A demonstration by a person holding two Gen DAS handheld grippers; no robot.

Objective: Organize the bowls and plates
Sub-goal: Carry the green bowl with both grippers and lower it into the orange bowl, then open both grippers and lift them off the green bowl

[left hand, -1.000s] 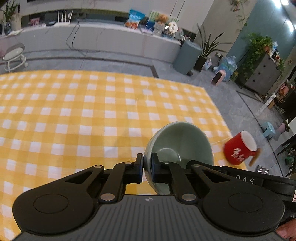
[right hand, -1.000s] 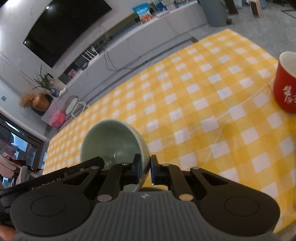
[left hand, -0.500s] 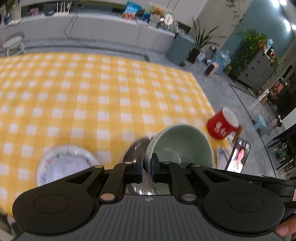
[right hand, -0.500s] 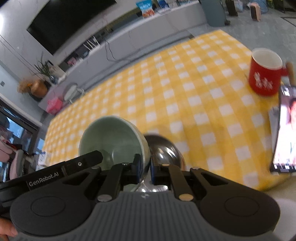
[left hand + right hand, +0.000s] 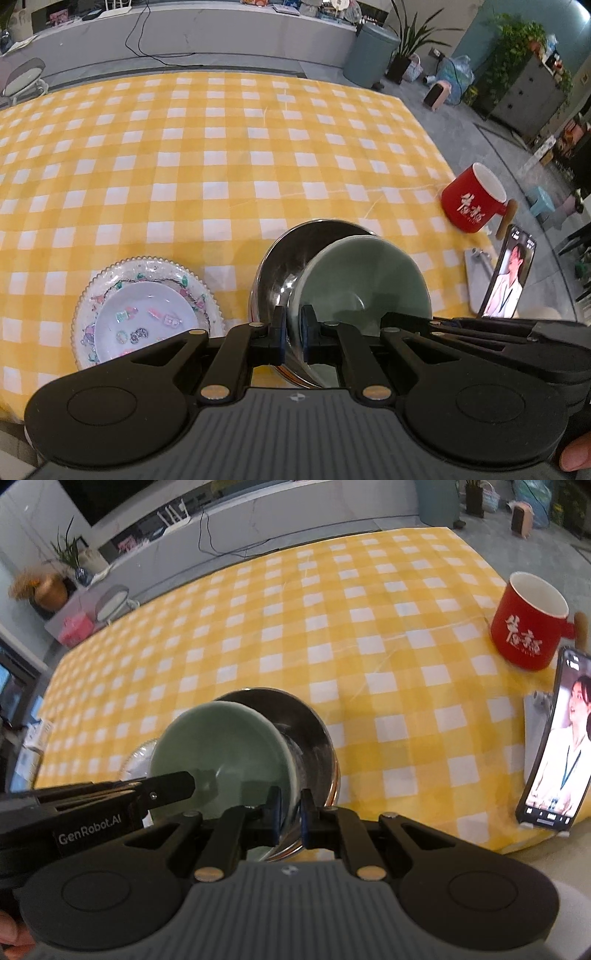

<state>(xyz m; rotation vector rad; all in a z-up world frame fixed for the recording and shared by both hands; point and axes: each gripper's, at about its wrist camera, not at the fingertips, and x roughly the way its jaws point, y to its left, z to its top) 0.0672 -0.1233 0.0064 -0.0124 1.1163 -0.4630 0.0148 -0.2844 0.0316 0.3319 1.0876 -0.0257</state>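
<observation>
A pale green ceramic bowl (image 5: 364, 280) (image 5: 221, 753) hangs tilted between both grippers. My left gripper (image 5: 293, 325) is shut on its left rim. On the opposite rim my right gripper (image 5: 289, 808) is shut as well. Each gripper's finger also shows in the other view, the right one as a black finger (image 5: 406, 317) and the left one as a black finger (image 5: 166, 790). Directly under the green bowl sits a steel bowl (image 5: 291, 258) (image 5: 306, 731) on the yellow checked tablecloth (image 5: 221, 166). Whether the two bowls touch I cannot tell.
A patterned plate (image 5: 147, 266) carrying a smaller white plate (image 5: 147, 317) lies left of the steel bowl near the table's front edge. A red mug (image 5: 528, 627) and a propped-up phone (image 5: 557, 738) stand at the right edge. A fingertip (image 5: 574, 456) shows at bottom right.
Both grippers carried the green bowl back toward the table's near edge and down. The steel bowl, the plates and the phone came into view beneath and beside it.
</observation>
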